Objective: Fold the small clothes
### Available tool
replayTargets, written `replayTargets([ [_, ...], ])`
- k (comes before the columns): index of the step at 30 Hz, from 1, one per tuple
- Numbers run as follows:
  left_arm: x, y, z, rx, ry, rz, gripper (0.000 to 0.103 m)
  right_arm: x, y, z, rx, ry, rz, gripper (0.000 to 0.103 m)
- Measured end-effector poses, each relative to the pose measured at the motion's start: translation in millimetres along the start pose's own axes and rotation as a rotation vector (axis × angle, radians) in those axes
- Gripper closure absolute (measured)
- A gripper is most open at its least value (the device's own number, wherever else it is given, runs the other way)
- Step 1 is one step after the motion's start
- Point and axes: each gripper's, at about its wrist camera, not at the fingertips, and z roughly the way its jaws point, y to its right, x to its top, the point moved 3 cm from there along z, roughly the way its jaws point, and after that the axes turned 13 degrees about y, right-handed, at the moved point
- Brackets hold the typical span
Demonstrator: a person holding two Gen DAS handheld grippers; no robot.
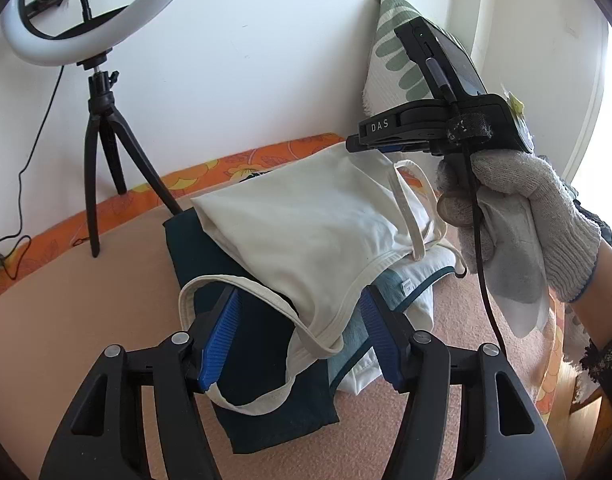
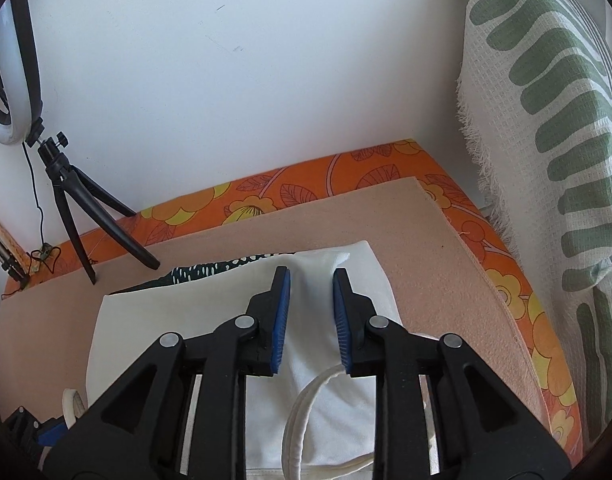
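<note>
Two blue-padded fingers of the left gripper [image 1: 302, 332] are seen nearest the left wrist camera, spread wide apart; the hem of one cream camisole [image 1: 306, 232] lies between them, with no pad pressed shut on the cloth. One strap loop [image 1: 234, 392] of the camisole hangs toward 6 o'clock over one dark teal folded garment [image 1: 266, 360]. One pale blue-and-white folded garment [image 1: 402, 292] is visible at 3 o'clock of the teal one, partly under the camisole. Three garments are thus counted in this view, stacked on one beige mat [image 1: 66, 340].

At 2 o'clock, the right gripper [image 1: 354, 142] is held by one gloved hand [image 1: 518, 220]; its fingertip rests at the camisole's far edge. One phone-like device [image 1: 446, 60] is mounted on top of it.

From the right wrist camera, the right gripper [image 2: 311, 312] is shown with two blue pads parted by a moderate gap, nothing clamped; the camisole [image 2: 166, 340] lies beneath and between them. One dark patterned cloth [image 2: 210, 270] is visible at 11 o'clock of the fingers. The mat [image 2: 434, 264] rests on one orange floral sheet [image 2: 306, 192].

One ring light [image 1: 86, 28] on one three-legged tripod [image 1: 102, 152] stands at 10 o'clock. One green-and-white patterned pillow [image 2: 546, 140] leans against the wall at 2 o'clock.
</note>
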Motion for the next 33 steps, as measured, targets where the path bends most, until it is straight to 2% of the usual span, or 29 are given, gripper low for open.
replayTargets([
  [1,0.9,0.3,-2.2,0.002,0.003,0.001,0.039,0.8,0.1,-1.2,-0.005,0.005,0.000,0.055],
  [2,2.2,1.8,-2.6,0.003,0.005,0.004,0.037,1.7,0.3,-3.2,-0.006,0.011,0.003,0.045],
  [5,2.8,1.3,-10.5,0.021,0.012,0.008,0.029,6.1,0.1,-9.8,-0.011,0.023,0.004,0.037],
  [10,2.6,4.0,-17.0,0.047,0.008,0.014,0.025,10.7,0.0,-25.8,-0.013,0.048,0.005,0.030],
  [14,1.0,6.0,-26.8,0.074,0.011,0.029,0.022,12.1,-1.9,-42.6,-0.007,0.070,0.008,0.018],
  [19,3.0,6.3,-44.6,0.088,0.011,0.032,0.022,11.0,-7.8,-66.5,-0.013,0.089,0.009,0.017],
  [23,5.9,5.2,-66.0,0.087,0.025,0.030,0.022,8.8,-17.9,-88.4,-0.013,0.107,-0.006,0.012],
  [33,11.9,10.8,-139.7,0.088,0.109,0.045,0.022,-4.8,-41.5,-160.7,-0.008,0.176,0.015,0.002],
])
